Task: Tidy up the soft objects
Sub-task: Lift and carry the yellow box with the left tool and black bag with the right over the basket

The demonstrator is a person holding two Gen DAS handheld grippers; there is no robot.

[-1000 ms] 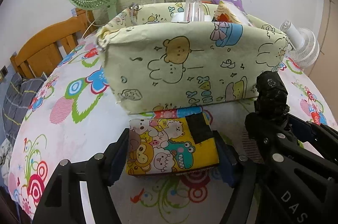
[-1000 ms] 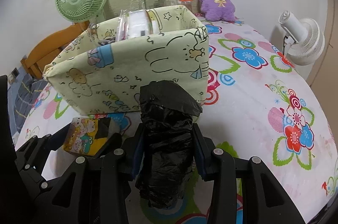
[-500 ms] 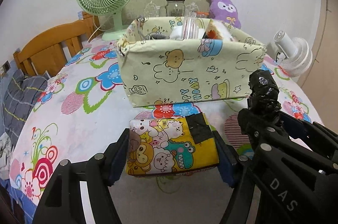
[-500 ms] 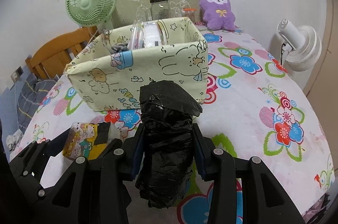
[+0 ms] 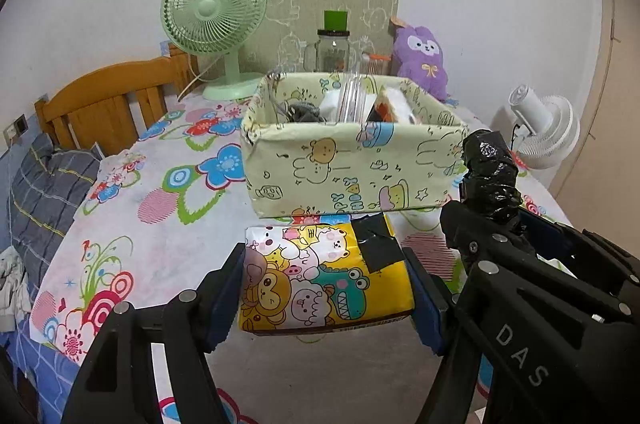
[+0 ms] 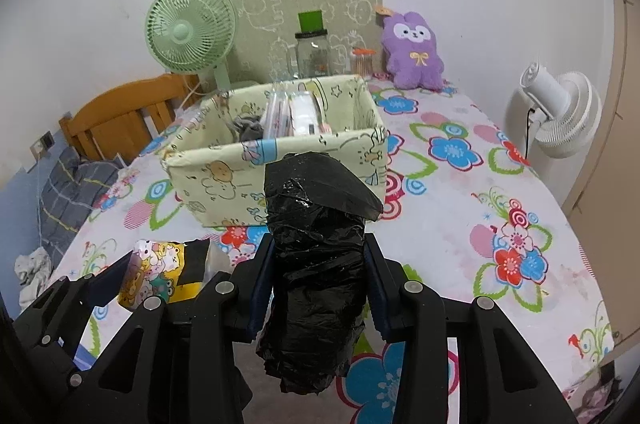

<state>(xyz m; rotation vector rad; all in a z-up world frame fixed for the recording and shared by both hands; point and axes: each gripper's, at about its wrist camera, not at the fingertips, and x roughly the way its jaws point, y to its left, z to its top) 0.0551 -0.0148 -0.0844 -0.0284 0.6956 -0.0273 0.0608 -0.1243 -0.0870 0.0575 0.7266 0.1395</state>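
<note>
Flowered bench, fabric bin behind both tongs.
Left tongs pinched the cartoon packet above the cloth; right tongs clamped the black bundle near the bin.

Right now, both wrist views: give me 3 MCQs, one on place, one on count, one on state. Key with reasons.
1. Where is the purple plush?
A. in the fabric box
B. behind the fabric box, by the wall
C. in the left gripper

2. How many fans are in view?
A. one
B. two
C. three

3. What is the right gripper doing?
A. open, holding nothing
B. shut on the black plastic roll
C. shut on the cartoon tissue pack

Key:
1 B: it sits past the fabric box.
2 B: green fan and white fan.
3 B: both pads press the black plastic roll; the cartoon tissue pack sits in the left gripper.
</note>
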